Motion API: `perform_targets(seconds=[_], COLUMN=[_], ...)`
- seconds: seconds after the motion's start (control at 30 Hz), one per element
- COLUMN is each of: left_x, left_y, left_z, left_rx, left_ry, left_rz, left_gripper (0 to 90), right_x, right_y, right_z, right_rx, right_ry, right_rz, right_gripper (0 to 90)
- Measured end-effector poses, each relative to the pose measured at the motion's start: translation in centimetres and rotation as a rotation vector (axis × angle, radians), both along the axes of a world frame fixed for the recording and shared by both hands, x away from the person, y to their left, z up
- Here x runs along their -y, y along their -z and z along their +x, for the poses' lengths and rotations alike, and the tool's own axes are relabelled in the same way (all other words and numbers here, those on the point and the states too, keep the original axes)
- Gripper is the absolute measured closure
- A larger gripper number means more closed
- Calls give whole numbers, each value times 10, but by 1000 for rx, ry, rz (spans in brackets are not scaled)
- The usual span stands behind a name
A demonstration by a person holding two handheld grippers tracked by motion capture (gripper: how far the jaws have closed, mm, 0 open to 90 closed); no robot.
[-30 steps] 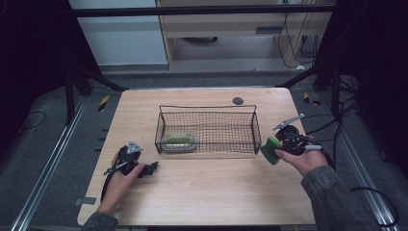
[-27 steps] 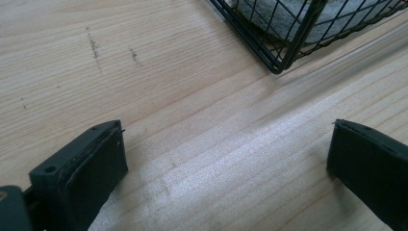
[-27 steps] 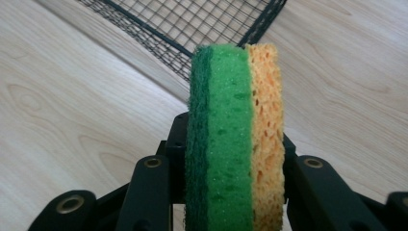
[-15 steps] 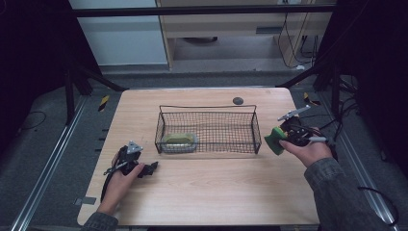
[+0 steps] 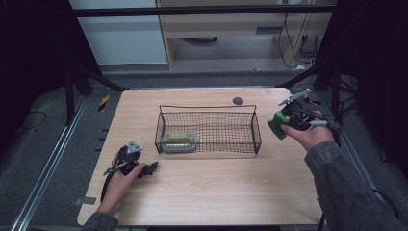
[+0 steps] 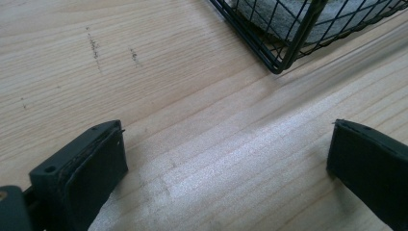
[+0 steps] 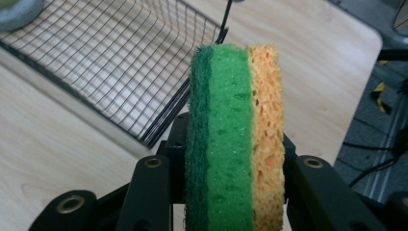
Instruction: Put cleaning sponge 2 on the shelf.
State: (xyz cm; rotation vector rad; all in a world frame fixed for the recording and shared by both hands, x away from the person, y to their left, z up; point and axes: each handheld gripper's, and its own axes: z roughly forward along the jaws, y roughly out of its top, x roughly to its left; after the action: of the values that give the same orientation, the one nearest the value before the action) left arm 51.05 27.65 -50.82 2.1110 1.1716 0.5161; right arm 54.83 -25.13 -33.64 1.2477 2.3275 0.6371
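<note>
While my right gripper [image 5: 278,126] hangs above the right end of the wooden surface [image 5: 211,187], its jaws are pinching a sponge [image 7: 234,139] from both sides. It's a two-layer sponge, green scouring face and green foam on one side, orange-yellow porous foam on the other, and it stands on edge between the black jaws in the right gripper view. From the high view it shows as a green block [image 5: 276,125] just off the right end of the wire basket [image 5: 208,107], near it but not touching, clear of the wood.

That black mesh basket sits in the middle of the surface, and a second sponge [image 5: 178,141], pale and greenish, lies in its left end on the basket floor. In the right gripper view I see the basket's near corner [image 7: 163,120] just behind my sponge, and a sliver of that other sponge up in the far corner.

My left gripper [image 5: 153,167] rests low on the surface at the front left, my left hand [image 5: 126,174] wrapped round it. Its jaws are spread wide with only bare wood grain between them, and the basket's corner [image 6: 276,65] sits ahead of them, apart. A small dark round disc [image 5: 237,100] lies on the surface behind the basket.
</note>
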Motion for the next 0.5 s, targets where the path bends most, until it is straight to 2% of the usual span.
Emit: perform_targets(seconds=[0.03, 0.27, 0.5], left_x=[0, 0, 0], left_y=[0, 0, 0], left_z=[0, 0, 0], left_rx=[0, 2, 2], left_ry=[0, -3, -3], left_rz=[0, -4, -5], left_gripper=[0, 0, 0], right_x=[0, -7, -18], right_y=[0, -25, -38], right_z=[0, 21, 32], right_rx=[0, 41, 72], right_ry=[0, 2, -13], right_rz=[0, -16, -10], right_gripper=[642, 642, 642])
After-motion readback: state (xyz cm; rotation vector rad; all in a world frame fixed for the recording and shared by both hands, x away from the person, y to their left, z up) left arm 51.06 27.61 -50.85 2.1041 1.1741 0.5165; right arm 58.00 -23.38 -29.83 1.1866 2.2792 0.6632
